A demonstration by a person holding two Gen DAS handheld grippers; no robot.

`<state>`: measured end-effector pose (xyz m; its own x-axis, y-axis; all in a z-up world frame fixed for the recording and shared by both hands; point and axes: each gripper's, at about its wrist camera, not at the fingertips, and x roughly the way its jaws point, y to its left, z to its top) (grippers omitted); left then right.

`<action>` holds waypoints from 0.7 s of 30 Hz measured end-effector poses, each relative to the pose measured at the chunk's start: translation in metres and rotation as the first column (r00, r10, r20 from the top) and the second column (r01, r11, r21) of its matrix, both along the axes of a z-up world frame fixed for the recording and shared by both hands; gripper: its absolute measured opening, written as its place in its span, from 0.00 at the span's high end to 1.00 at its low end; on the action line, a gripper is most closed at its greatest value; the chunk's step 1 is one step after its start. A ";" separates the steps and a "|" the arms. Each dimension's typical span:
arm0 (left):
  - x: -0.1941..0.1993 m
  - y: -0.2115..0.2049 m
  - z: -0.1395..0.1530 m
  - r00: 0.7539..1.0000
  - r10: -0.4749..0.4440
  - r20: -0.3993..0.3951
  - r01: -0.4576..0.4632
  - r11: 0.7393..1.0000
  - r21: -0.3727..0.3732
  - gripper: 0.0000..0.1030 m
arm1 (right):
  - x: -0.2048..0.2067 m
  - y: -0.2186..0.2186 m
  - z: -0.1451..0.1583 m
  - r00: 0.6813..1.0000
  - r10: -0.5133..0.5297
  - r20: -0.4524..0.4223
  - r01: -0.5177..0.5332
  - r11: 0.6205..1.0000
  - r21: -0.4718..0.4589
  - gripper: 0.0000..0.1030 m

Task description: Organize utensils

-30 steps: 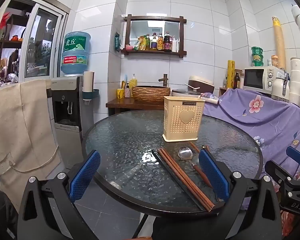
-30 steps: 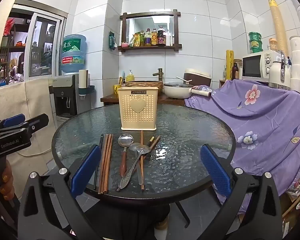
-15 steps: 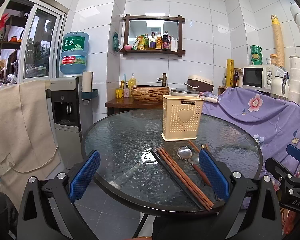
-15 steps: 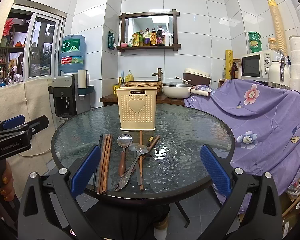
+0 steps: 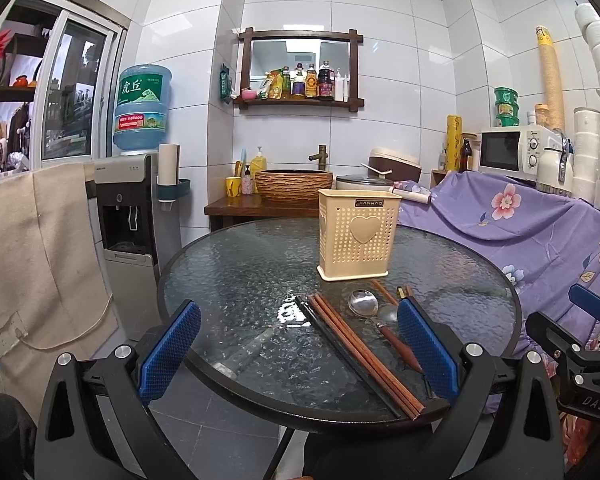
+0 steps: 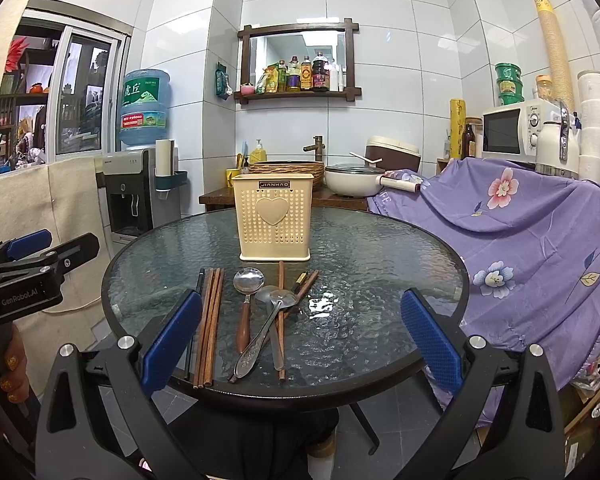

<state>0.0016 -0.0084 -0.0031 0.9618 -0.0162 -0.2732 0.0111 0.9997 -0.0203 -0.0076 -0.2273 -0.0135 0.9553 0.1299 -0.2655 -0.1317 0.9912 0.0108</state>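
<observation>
Since I see nothing gripped, both sets of jaws gape wide.
chopsticks [image 6: 209, 322]: long axis toward holder [image 6: 275, 216] (parallel bundle).
nearer: right gripper [image 6: 300, 342], chopsticks by its left finger; left gripper [image 5: 298, 354] offset.

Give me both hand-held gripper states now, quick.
Left hand-held gripper: open, holding nothing, short of the chopsticks.
Right hand-held gripper: open, holding nothing, above the spoons.
</observation>
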 end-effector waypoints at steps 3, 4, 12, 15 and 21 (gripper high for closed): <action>0.000 0.000 0.001 1.000 0.005 0.001 -0.005 1.000 -0.004 0.06 | 0.000 0.000 0.000 1.000 -0.003 0.001 0.003 1.000 -0.003 0.05; 0.000 0.000 0.001 1.000 0.004 0.000 -0.004 1.000 -0.006 0.06 | 0.000 0.000 0.000 1.000 -0.003 0.000 0.003 1.000 -0.003 0.05; 0.001 0.000 0.001 1.000 0.004 -0.001 -0.004 1.000 -0.004 0.06 | -0.002 0.001 0.000 1.000 -0.007 0.003 0.007 1.000 0.000 0.05; 0.000 0.000 0.002 1.000 0.004 0.000 -0.004 1.000 -0.004 0.06 | -0.001 0.002 0.000 1.000 -0.006 0.002 0.006 1.000 -0.001 0.05; 0.000 0.000 0.002 1.000 0.003 -0.002 -0.003 1.000 -0.005 0.06 | -0.001 0.001 0.001 1.000 -0.004 0.000 0.004 1.000 0.000 0.05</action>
